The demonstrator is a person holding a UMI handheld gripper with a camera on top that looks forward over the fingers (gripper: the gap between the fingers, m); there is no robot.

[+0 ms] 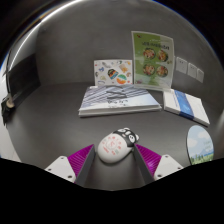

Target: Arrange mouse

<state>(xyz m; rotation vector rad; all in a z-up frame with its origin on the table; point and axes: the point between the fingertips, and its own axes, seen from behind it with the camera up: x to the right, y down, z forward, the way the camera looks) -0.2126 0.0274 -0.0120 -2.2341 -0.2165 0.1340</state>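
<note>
1. Honestly, the mouse (115, 148) looks like a light, hard plastic shell, so it can probably be lifted with little squeeze; the smooth domed top is likely slippery, so the flatter sides are judged the better place to be gripped.
2. It is seen between the tongs (113, 160), sitting on the grey tabletop (60, 118), with the purple pads (150, 157) spread at either side and a gap apparently left, so nothing is being pinched yet.
3. Beyond it, a stack of booklets (118, 99) and upright leaflets (151, 59) are seen.
4. The mouse's near end and underside are hidden, and whether a cable is attached can't be told.
</note>
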